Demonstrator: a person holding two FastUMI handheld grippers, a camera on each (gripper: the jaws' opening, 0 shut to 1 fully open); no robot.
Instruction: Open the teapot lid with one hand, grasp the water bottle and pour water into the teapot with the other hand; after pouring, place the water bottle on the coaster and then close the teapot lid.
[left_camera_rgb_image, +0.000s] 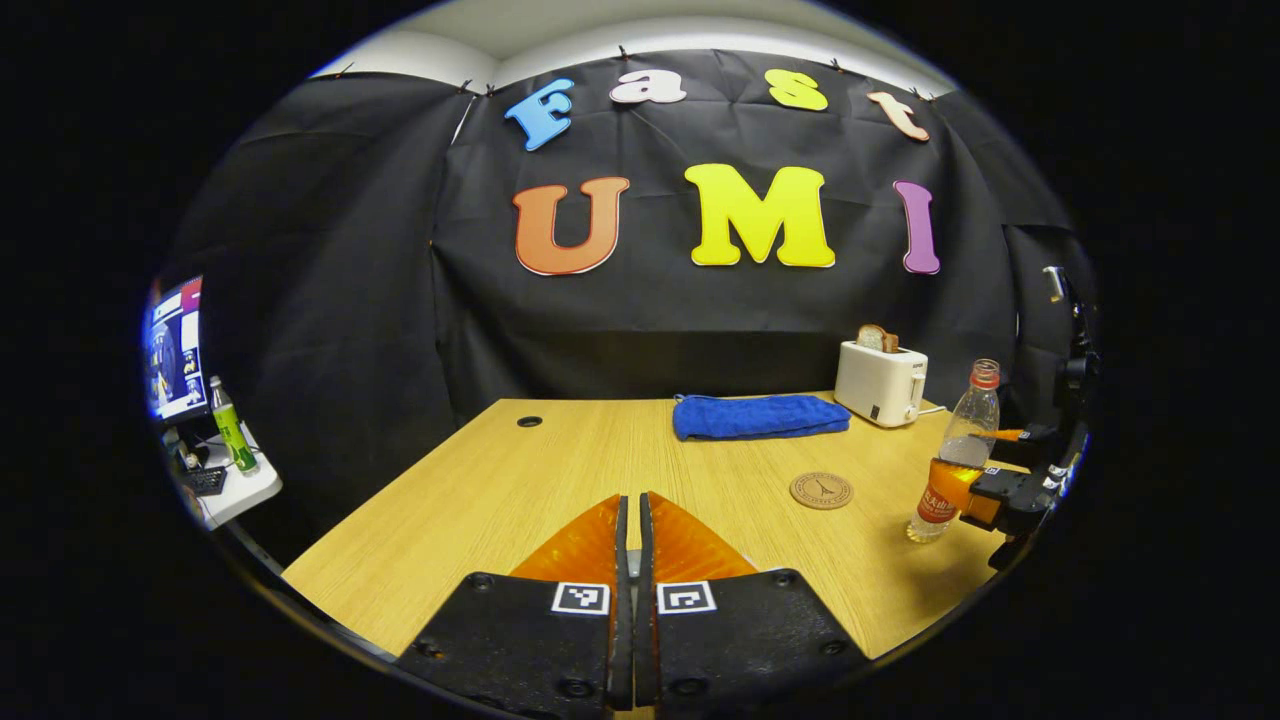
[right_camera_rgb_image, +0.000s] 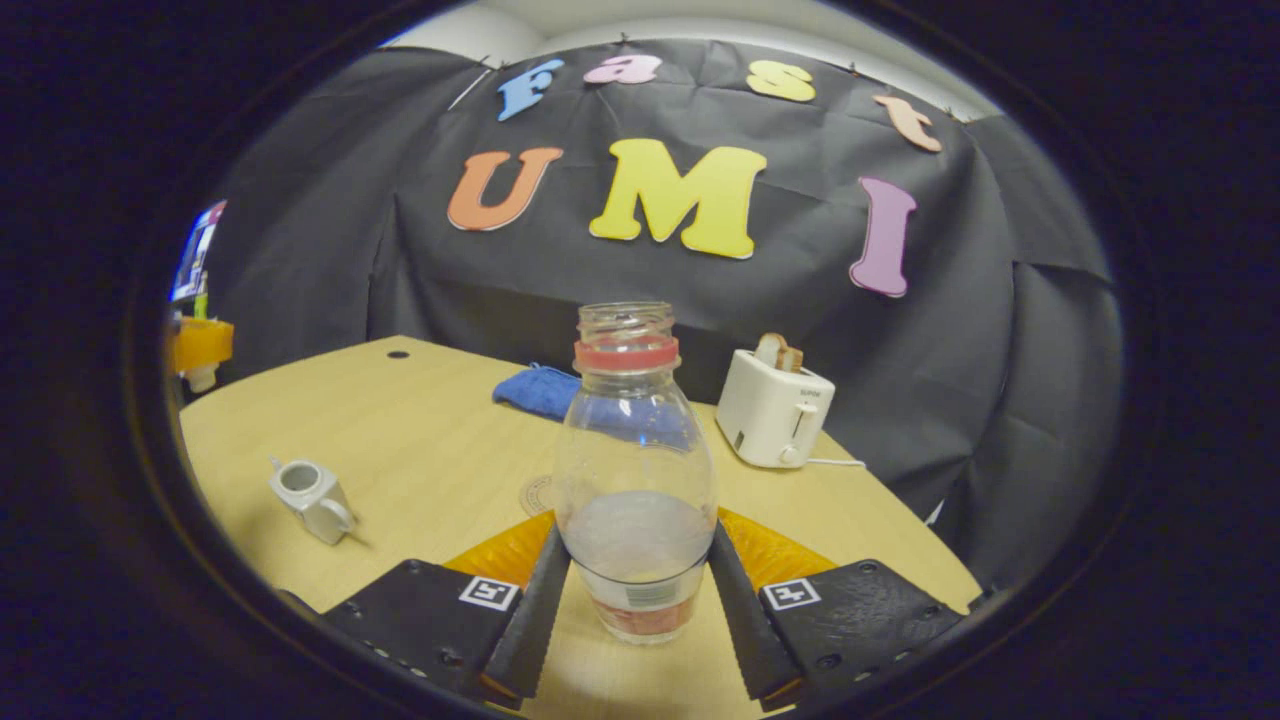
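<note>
The clear water bottle (right_camera_rgb_image: 634, 470), uncapped and about a third full, stands on the table right of the round coaster (left_camera_rgb_image: 820, 490). My right gripper (right_camera_rgb_image: 635, 535) is shut on its lower body, one finger pressing each side. The bottle (left_camera_rgb_image: 958, 440) and that gripper (left_camera_rgb_image: 975, 490) also appear at the right of the left gripper view. The small silver teapot (right_camera_rgb_image: 312, 496) sits on the table with its top open. My left gripper (left_camera_rgb_image: 632, 497) is shut, raised above the table. In the right gripper view it (right_camera_rgb_image: 200, 345) hovers at far left with a small pale lid (right_camera_rgb_image: 201, 378) hanging under its tips.
A folded blue towel (left_camera_rgb_image: 760, 415) lies at the back of the wooden table (left_camera_rgb_image: 520, 480). A white toaster (left_camera_rgb_image: 880, 382) holding bread stands at the back right. Off the table's left edge are a monitor (left_camera_rgb_image: 175, 350) and a green bottle (left_camera_rgb_image: 232, 428).
</note>
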